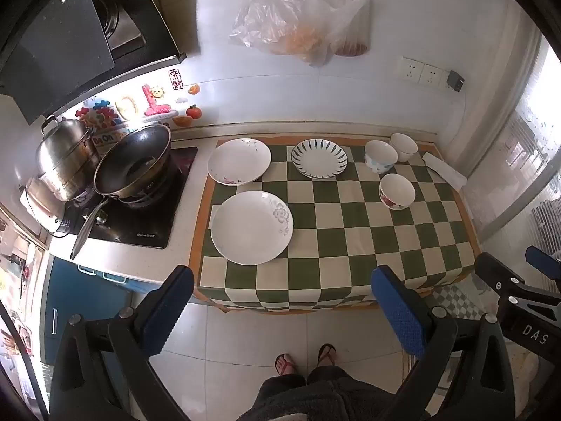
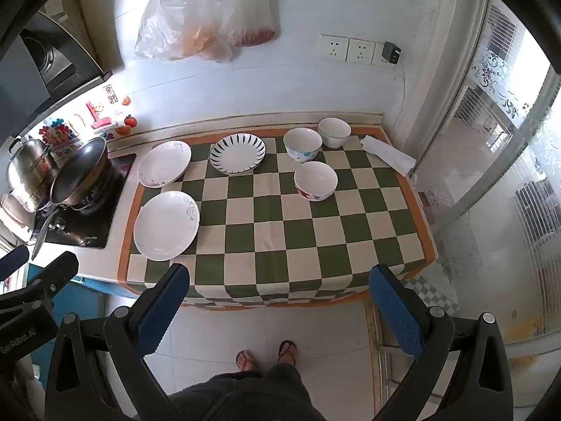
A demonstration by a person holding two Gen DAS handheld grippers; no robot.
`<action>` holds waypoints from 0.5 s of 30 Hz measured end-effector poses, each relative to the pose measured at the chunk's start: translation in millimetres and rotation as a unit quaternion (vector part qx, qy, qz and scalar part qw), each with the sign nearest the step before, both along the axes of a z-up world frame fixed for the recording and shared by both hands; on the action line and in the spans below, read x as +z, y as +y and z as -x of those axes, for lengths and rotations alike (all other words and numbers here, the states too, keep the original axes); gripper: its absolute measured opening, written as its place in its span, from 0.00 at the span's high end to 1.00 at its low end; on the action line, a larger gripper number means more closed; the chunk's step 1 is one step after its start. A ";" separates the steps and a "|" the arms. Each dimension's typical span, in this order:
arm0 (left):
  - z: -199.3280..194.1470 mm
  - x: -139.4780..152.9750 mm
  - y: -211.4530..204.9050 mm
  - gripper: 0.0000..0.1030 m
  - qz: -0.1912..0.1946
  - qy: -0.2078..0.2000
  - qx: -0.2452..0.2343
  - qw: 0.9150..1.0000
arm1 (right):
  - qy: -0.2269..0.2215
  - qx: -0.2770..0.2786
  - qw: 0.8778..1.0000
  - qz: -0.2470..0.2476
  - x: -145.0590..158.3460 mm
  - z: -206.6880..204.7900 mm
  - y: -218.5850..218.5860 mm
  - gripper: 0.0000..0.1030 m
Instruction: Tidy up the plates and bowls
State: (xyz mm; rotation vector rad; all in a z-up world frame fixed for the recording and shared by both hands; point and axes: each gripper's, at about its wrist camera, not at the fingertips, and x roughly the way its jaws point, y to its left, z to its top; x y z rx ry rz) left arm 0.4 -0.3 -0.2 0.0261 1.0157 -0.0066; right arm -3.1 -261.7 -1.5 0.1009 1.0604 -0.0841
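Three plates lie on the green-checked cloth [image 1: 350,245]: a large white plate [image 1: 251,227] [image 2: 166,225] near the front left, a flowered white plate [image 1: 239,160] [image 2: 164,163] behind it, and a blue-striped plate [image 1: 319,158] [image 2: 237,153] at the back middle. Three bowls stand at the back right: a red-flowered bowl [image 1: 397,191] [image 2: 315,180], a blue-patterned bowl [image 1: 380,156] [image 2: 302,144] and a plain white bowl [image 1: 404,146] [image 2: 334,132]. My left gripper [image 1: 282,282] and right gripper [image 2: 278,280] hover open before the counter's front edge, with nothing between their fingers.
A black wok [image 1: 133,165] and a steel pot [image 1: 66,159] sit on the hob at left. A folded white cloth [image 1: 443,170] lies at the counter's right edge. Plastic bags [image 1: 305,14] hang on the wall. A person's sandalled feet [image 1: 305,359] stand on the tiled floor.
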 end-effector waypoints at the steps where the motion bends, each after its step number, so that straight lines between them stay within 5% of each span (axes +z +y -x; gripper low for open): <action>1: -0.2 -0.1 0.0 0.00 0.000 0.000 0.000 1.000 | -0.001 0.000 1.000 0.000 -0.1 -0.2 0.5 0.00; 15: 0.2 -0.2 0.1 0.00 0.007 -0.003 0.000 1.000 | -0.002 -0.002 1.000 0.001 2.0 1.2 3.4 0.00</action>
